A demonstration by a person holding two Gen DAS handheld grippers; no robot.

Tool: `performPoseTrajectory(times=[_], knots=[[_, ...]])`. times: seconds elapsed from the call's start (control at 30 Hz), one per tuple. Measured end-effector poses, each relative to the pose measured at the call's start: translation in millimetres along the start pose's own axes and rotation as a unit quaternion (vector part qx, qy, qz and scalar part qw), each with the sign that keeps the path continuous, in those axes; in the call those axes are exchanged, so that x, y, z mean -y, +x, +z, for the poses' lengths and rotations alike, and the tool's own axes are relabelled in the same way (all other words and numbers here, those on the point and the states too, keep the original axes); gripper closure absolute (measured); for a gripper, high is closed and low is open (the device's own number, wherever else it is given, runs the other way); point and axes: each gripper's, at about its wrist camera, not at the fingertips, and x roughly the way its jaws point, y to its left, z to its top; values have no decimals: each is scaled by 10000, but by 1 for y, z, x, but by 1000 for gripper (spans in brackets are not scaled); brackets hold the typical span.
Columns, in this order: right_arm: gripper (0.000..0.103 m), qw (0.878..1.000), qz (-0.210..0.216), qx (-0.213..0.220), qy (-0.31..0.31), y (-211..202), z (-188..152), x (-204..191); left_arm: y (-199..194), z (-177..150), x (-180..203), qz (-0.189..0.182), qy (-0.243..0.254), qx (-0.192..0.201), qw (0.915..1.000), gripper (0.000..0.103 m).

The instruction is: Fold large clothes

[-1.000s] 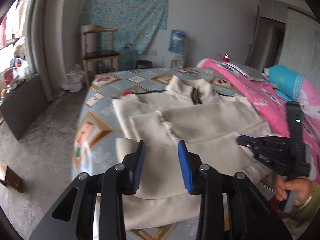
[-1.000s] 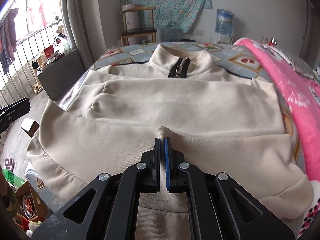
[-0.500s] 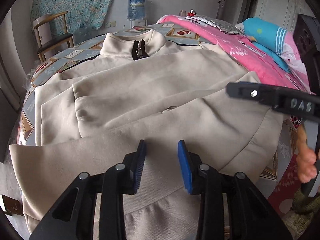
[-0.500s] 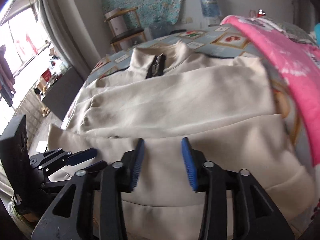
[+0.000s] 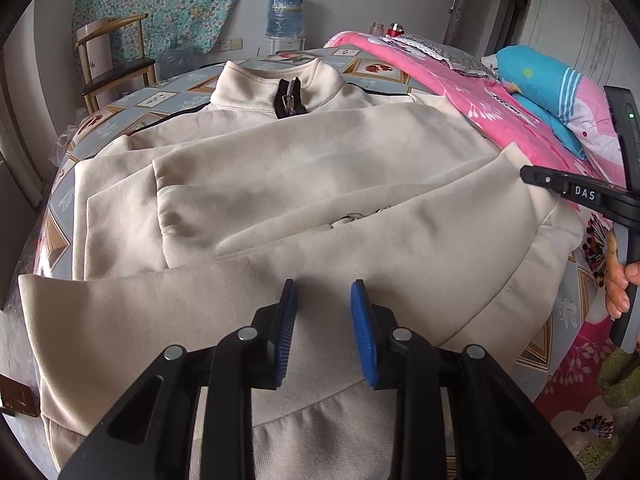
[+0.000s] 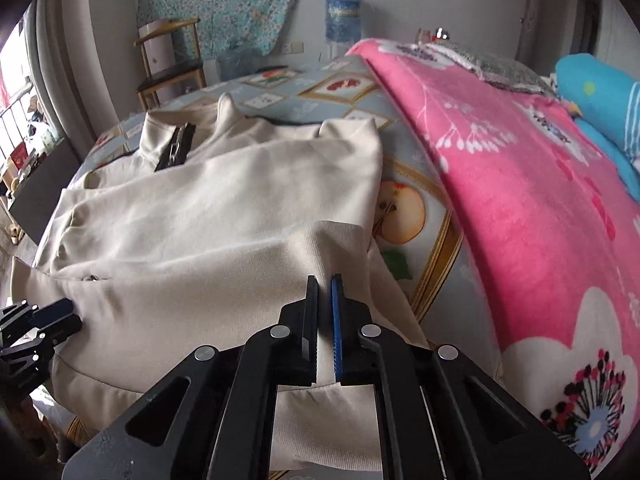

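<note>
- the cream jacket [image 5: 320, 184] lies spread on the patterned bed sheet [image 6: 424, 184], collar and black zipper [image 5: 290, 98] toward the top of the frame, lower hem at the bottom.
- left gripper [image 5: 324, 298] sits over the hem at lower centre, jaws closing, a gap showing between its blue pads.
- right gripper [image 6: 325, 286] is clenched, fabric bunched at its tips; whether it grips the cloth is unclear.
- pink blanket [image 6: 520, 200] fills the right side.
</note>
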Motion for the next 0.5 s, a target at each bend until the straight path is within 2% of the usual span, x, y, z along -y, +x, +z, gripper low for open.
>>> performPoseTrajectory(times=[0.07,0.2,0.23,0.27,0.37,0.43,0.5], knots=[[97,10000,-8,24,85,2,1,1,-1,0,-2,-28,-40,1,10000,77],[95,9990,-15,-270,348,31,-3,9,0,0,-2,-28,11,22,10000,77],[90,9989,-44,-266,373,26,-1,7,0,-1,-2,-24,25,24,10000,77],[81,9990,-108,-186,382,18,2,6,-1,-1,-2,-28,23,33,10000,77],[75,9989,-233,265,305,-13,7,4,-2,-4,-5,-116,-55,100,9999,77],[73,9984,159,433,327,-31,9,-2,-2,-4,-7,-174,-104,139,9997,77],[73,9952,885,398,101,-41,8,-24,-2,-5,-9,-230,-132,188,9995,77]])
